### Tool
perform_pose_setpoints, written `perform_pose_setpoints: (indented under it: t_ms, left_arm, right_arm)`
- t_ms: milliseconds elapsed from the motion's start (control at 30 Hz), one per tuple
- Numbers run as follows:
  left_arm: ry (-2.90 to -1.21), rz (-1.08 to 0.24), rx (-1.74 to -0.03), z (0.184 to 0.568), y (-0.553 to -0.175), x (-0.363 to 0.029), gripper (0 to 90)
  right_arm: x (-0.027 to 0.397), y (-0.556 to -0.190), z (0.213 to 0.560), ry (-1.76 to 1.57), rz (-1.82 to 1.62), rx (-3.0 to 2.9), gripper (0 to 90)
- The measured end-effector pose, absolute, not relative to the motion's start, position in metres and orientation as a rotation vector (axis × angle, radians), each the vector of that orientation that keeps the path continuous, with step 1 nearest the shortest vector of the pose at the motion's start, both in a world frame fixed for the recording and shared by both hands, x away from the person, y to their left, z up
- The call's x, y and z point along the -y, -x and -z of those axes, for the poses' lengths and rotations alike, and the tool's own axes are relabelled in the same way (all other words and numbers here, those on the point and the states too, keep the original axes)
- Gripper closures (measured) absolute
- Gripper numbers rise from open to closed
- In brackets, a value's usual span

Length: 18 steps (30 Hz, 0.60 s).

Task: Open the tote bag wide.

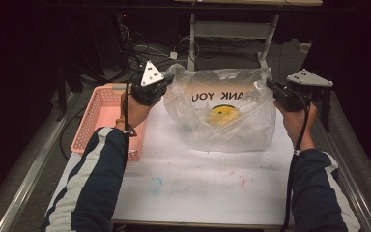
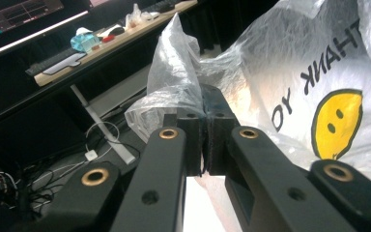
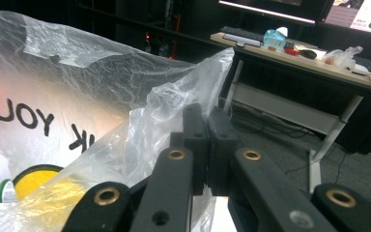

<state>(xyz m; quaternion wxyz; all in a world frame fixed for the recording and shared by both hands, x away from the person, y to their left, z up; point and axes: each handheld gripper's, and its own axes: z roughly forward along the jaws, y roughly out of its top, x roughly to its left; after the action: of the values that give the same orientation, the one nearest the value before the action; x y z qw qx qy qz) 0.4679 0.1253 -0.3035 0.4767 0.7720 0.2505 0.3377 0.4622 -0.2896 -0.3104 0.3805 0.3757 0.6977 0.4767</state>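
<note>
A clear plastic bag (image 1: pixel 222 121) with mirrored "THANK YOU" lettering and a yellow smiley stands on the white table (image 1: pixel 198 188). It is stretched between both grippers. My left gripper (image 1: pixel 169 80) is shut on the bag's left handle. In the left gripper view the film (image 2: pixel 174 82) bunches up out of the closed left gripper (image 2: pixel 204 121). My right gripper (image 1: pixel 269 84) is shut on the right handle. In the right gripper view the crumpled film (image 3: pixel 174 106) is pinched in the right gripper (image 3: pixel 206 140), with the bag's body (image 3: pixel 53 96) to the left.
A pink slotted basket (image 1: pixel 104 113) sits at the table's left edge, just beside my left hand. Metal rails run along both table sides. Beyond the table are floor cables and a desk (image 3: pixel 294 48) with a keyboard and small items.
</note>
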Motion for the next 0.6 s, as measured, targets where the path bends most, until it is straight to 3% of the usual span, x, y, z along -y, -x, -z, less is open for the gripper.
perform_pose_setpoints:
  t_ms: [600]
  left_arm:
    - [-1.858, -0.858, -0.609, 0.281, -0.47, -0.128, 85.5]
  right_arm:
    - [0.282, -0.473, 0.289, -1.005, -1.228, -1.755, 89.7]
